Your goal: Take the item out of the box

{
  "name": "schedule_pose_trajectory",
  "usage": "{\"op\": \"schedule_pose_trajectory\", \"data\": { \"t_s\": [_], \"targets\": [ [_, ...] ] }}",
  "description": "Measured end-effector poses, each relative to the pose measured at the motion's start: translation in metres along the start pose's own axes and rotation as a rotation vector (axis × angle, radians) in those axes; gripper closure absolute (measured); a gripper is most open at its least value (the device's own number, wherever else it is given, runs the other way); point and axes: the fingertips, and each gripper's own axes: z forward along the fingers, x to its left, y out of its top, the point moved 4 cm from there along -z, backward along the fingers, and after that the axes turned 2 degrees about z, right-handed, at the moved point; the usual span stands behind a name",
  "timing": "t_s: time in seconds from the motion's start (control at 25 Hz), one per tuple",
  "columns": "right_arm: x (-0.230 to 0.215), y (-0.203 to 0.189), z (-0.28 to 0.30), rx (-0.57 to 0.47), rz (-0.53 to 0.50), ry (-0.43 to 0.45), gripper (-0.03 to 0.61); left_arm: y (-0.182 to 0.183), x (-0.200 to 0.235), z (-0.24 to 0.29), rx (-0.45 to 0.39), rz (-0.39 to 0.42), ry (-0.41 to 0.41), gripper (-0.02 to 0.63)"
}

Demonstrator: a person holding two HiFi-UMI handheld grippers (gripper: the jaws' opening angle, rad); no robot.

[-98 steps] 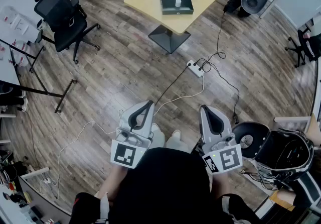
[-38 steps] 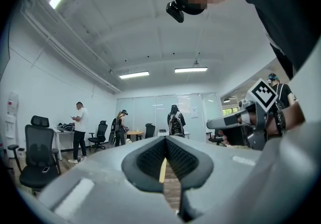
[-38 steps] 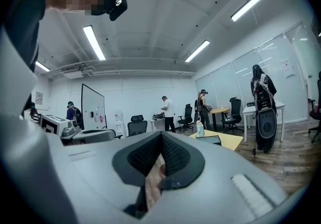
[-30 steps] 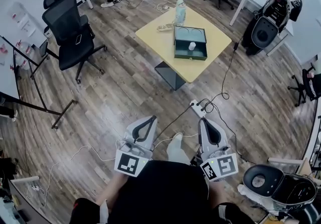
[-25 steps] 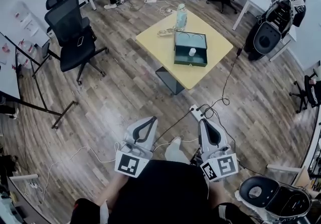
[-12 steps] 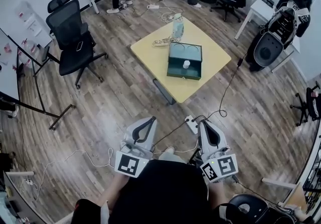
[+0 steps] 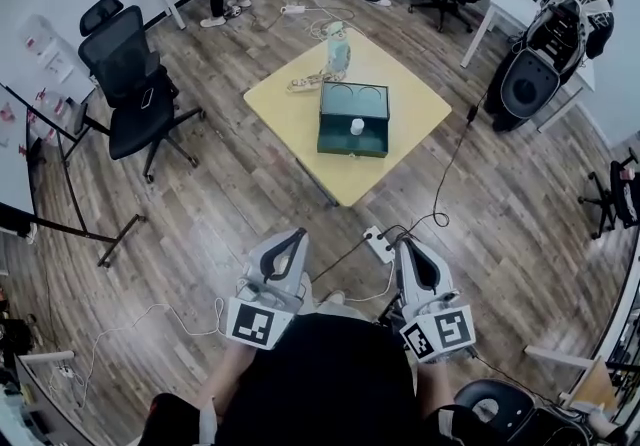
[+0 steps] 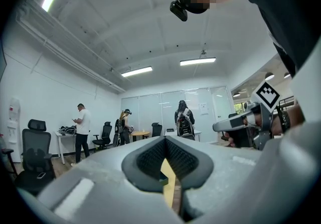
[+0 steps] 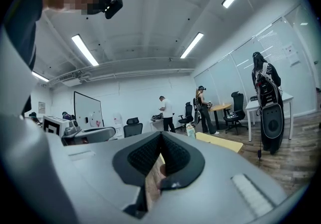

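Sitting in the box, the item looks indistinct.

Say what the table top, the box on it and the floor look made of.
Table top: pale yellow, matte, likely laminate or painted wood; even colour.
Box: dark green, smooth, perhaps metal or plastic; too far to tell.
Floor: wood-look planks, grain and seams; wood or vinyl.

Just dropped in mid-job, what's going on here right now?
A person stands well short of the yellow table, holding the left tool and the right tool low in front, both shut and empty. On the table sits an open dark green box with a small white item inside, not yet touched. A bottle stands on the table beyond the box.
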Motion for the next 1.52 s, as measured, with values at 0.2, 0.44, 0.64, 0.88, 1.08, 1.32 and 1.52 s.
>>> {"op": "schedule_pose_trajectory", "data": {
  "t_s": [0.2,0.44,0.64,0.88,1.08,1.32,1.52],
  "targets": [
    [-0.016,0.001,0.010,-0.005,0.001,-0.042,0.575,-0.005,0.006,0.024,-0.003,0.004,-0.038,0.614],
    [-0.037,0.001,0.033,-0.016,-0.002,-0.097,0.575,-0.014,0.022,0.061,-0.001,0.005,-0.088,0.614],
    [-0.050,0.007,0.059,-0.012,-0.010,-0.134,0.575,-0.017,0.046,0.098,-0.006,-0.008,-0.129,0.614],
    [-0.061,0.022,0.098,-0.018,0.000,-0.198,0.575,-0.015,0.076,0.144,0.003,-0.002,-0.204,0.614],
    [-0.065,0.032,0.129,-0.022,-0.010,-0.248,0.575,-0.014,0.106,0.179,-0.006,0.002,-0.257,0.614],
    [-0.072,0.040,0.167,-0.032,-0.008,-0.323,0.575,-0.025,0.137,0.211,0.021,-0.024,-0.321,0.614],
    [-0.072,0.039,0.199,-0.041,-0.006,-0.376,0.575,-0.034,0.160,0.235,0.018,-0.030,-0.387,0.614]
  ]
}}
